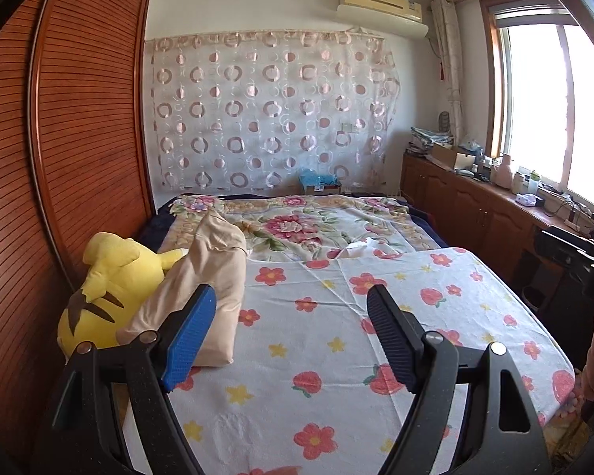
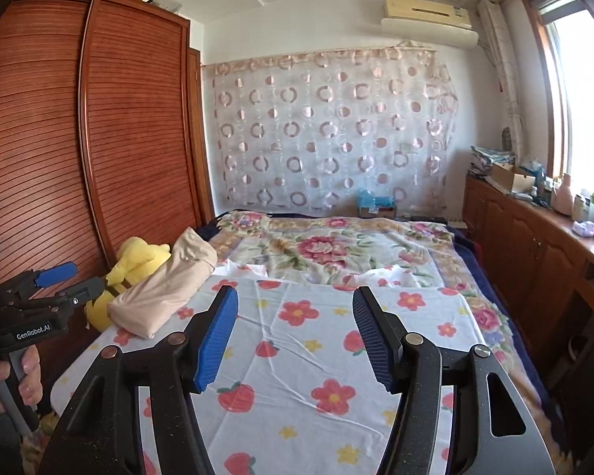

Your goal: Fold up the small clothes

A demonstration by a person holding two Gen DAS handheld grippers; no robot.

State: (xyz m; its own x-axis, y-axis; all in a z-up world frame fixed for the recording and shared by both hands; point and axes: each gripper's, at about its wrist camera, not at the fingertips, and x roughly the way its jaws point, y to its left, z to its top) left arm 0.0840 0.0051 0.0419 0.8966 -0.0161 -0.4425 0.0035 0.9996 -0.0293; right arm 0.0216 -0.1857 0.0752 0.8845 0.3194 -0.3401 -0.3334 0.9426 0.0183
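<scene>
Left wrist view: beige folded garment (image 1: 214,277) lies left of the spread left claw (image 1: 291,332), long axis running away up the bed (image 1: 455,277); right claw (image 2: 295,336) is spread too, farther off.

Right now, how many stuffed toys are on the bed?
1. A yellow stuffed toy lies at the bed's left edge beside the wardrobe, touching the beige folded cloth. Others could be hidden behind that cloth.
</scene>
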